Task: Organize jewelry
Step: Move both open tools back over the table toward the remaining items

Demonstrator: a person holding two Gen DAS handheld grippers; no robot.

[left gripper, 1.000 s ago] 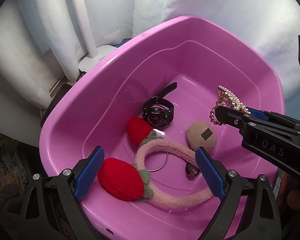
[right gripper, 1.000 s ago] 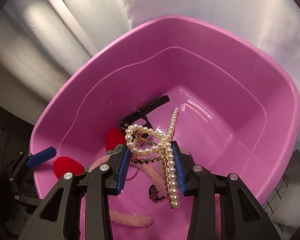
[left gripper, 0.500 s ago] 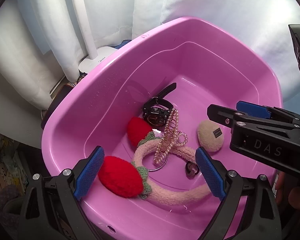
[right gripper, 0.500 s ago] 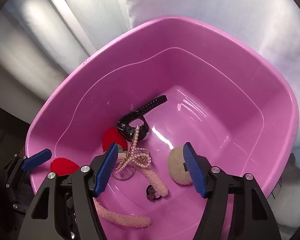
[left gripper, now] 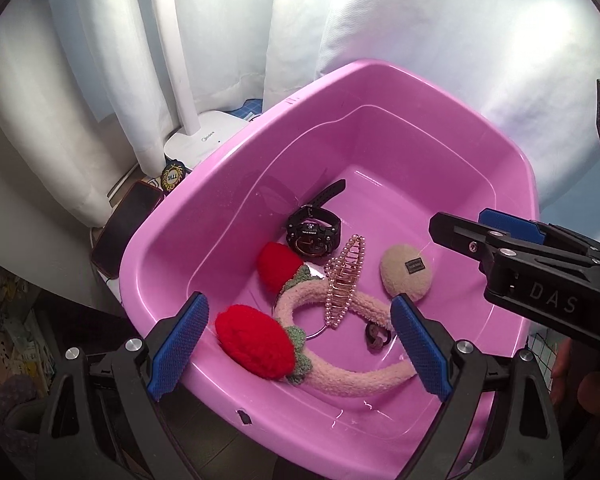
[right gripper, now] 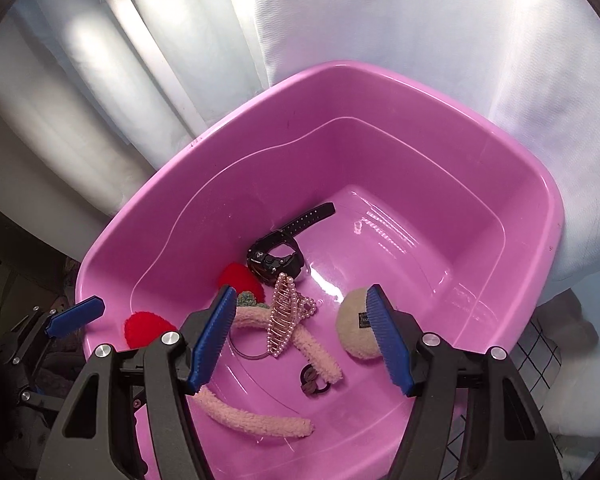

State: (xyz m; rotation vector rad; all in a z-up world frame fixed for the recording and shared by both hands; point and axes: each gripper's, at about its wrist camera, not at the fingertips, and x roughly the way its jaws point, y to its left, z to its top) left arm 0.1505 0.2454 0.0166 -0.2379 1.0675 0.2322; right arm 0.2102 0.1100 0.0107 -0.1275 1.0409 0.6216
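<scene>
Phone (left gripper: 124, 236): I see it lying dark and flat outside the tub's left rim, in the left wrist view.
Lamp (left gripper: 204, 136): white base and stem behind the phone, against the white curtain (left gripper: 340, 32).
Tub (left gripper: 188, 216): pink, and everything I am sorting lies on its floor.
Left tongs (left gripper: 300, 344): I have them wide apart over the tub's near edge, nothing between the blue pads; in the right wrist view only one blue tip shows at the far left.
Headband (left gripper: 340, 376): pink and fuzzy, curving along the near floor, with two red strawberries (left gripper: 256, 344) on its left part.
Watch (left gripper: 312, 232): black, behind the strawberries, its strap pointing toward the far wall.
Ring (left gripper: 318, 332): thin metal hoop, partly under the headband.
Clip (left gripper: 346, 276): the pearl hair claw lies across the headband, one end near the watch, free of both tongs.
Hair tie (left gripper: 376, 336): small and dark, just right of the headband's arc.
Pad (left gripper: 406, 272): beige oval with a dark label, right of the clip.
Right tongs (right gripper: 300, 340): I see them spread open and empty above the clip and pad.
</scene>
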